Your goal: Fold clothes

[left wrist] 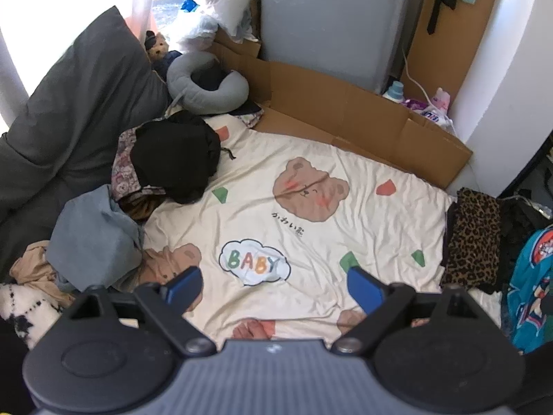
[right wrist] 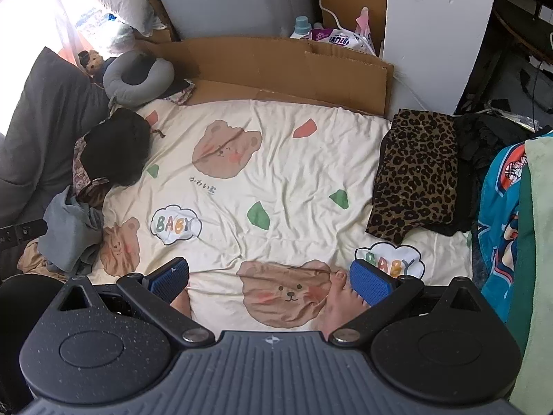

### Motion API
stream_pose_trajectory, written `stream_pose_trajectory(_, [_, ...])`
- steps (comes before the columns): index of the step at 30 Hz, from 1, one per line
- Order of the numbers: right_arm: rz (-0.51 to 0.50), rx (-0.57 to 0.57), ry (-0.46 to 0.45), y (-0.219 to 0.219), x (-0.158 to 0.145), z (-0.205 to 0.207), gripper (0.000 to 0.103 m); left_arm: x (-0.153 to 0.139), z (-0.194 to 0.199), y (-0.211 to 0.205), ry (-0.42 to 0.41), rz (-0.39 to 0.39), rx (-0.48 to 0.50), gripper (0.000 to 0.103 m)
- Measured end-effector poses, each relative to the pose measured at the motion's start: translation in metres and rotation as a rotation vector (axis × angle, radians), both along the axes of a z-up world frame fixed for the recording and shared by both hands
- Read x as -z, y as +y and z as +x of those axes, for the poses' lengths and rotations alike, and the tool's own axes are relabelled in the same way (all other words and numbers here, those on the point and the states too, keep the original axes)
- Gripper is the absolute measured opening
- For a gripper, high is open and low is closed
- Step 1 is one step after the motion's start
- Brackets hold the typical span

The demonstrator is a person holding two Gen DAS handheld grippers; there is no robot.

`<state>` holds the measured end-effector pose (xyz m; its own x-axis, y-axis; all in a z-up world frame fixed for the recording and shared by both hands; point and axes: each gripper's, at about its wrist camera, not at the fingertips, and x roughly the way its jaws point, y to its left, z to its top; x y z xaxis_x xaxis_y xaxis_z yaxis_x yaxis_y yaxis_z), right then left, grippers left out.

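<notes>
A heap of unfolded clothes lies at the left of the cream bear-print sheet (left wrist: 311, 180): a black garment (left wrist: 176, 155), a grey-blue one (left wrist: 93, 238) and a tan one (left wrist: 31, 269). The heap also shows in the right wrist view, with the black garment (right wrist: 114, 145) and the grey-blue one (right wrist: 69, 231). A folded leopard-print garment (right wrist: 414, 169) lies at the sheet's right edge, also in the left wrist view (left wrist: 473, 238). My left gripper (left wrist: 274, 288) is open and empty above the sheet, right of the heap. My right gripper (right wrist: 269, 278) is open and empty above the sheet's near part.
A dark grey cushion (left wrist: 69, 114) and a grey neck pillow (left wrist: 207, 79) lie at the back left. Flattened cardboard (left wrist: 345, 110) lines the far edge before a grey cabinet (left wrist: 331, 17). A teal printed cloth (right wrist: 501, 214) hangs at the right. Bare toes (right wrist: 340, 297) rest on the sheet.
</notes>
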<state>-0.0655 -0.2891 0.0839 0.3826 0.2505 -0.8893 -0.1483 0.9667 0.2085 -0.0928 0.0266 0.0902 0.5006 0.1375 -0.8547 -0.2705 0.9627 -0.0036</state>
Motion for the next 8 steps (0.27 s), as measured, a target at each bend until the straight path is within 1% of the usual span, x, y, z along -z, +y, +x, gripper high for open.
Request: stream_pose_trajectory(8, [-0.013, 0.005, -0.002, 0.0005, -0.0005, -0.0006, 0.102, 0.0002, -0.0015, -0.0001, -0.008, 0.002, -0.005, 0.092])
